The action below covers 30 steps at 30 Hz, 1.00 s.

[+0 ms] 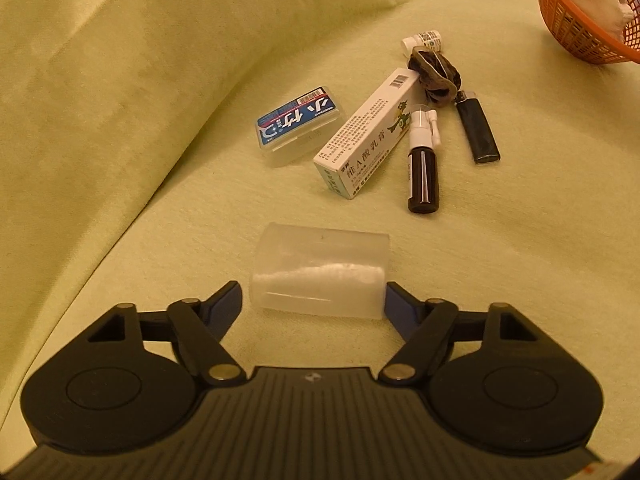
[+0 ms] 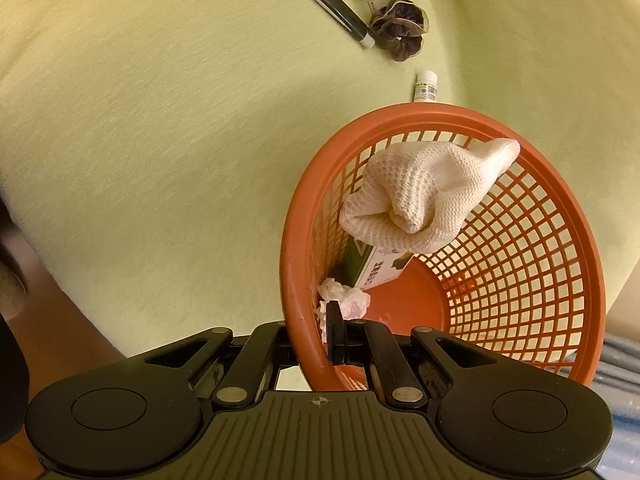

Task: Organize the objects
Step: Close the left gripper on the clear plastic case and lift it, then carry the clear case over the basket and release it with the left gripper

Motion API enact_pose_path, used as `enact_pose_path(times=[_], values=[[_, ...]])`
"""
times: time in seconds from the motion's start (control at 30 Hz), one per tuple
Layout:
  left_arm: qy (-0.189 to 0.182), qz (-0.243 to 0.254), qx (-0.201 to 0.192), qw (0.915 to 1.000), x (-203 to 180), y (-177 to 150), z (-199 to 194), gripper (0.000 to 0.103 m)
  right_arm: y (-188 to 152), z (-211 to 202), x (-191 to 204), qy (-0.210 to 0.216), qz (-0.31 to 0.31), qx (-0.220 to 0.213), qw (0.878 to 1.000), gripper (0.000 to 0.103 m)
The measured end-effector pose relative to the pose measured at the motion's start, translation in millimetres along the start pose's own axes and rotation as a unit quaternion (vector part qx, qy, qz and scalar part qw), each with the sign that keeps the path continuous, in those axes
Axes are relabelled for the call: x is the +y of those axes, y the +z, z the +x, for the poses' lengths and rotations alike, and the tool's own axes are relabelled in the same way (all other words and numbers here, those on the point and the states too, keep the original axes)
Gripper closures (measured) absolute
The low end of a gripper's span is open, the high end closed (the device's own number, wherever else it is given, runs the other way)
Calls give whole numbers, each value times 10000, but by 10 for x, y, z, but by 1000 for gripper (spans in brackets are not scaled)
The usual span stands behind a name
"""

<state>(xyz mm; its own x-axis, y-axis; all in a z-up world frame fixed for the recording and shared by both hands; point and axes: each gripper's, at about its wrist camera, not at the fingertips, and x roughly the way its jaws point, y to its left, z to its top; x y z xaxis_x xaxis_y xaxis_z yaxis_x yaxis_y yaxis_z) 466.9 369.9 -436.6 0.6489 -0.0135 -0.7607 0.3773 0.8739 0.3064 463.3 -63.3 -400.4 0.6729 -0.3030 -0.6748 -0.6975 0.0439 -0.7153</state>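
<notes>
A translucent plastic container (image 1: 320,272) lies on its side on the green sofa cover, between the fingers of my left gripper (image 1: 313,293). The right pad touches its end and a thin gap shows at the left pad. Beyond it lie a blue-labelled clear case (image 1: 298,126), a white ointment box (image 1: 368,136), a dark spray bottle (image 1: 422,164), a lighter (image 1: 478,128), a brown scrunchie (image 1: 434,74) and a small white bottle (image 1: 426,40). My right gripper (image 2: 334,332) is shut just inside the near rim of the orange basket (image 2: 400,114).
The basket holds a white knitted cloth (image 2: 424,196), a green-and-white box (image 2: 380,268) and crumpled tissue (image 2: 346,300). It sits at the far right in the left wrist view, as the basket (image 1: 580,40). The sofa back rises on the left.
</notes>
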Motion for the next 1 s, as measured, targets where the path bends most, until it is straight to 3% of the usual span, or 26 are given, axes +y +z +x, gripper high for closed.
enact_pose_path(times=[0.3, 0.63, 1.0], values=[[12, 223, -3, 9997, -34, 39, -10, 34, 65, 25, -22, -122, 66, 9, 9999, 102], [-291, 242, -236, 9990, -23, 101, -278, 35, 118, -13, 6, -215, 143, -60, 9996, 102], [-839, 665, -1075, 9884, -217, 770, -845, 35, 137, -125, 62, -255, 248, -170, 9992, 102]])
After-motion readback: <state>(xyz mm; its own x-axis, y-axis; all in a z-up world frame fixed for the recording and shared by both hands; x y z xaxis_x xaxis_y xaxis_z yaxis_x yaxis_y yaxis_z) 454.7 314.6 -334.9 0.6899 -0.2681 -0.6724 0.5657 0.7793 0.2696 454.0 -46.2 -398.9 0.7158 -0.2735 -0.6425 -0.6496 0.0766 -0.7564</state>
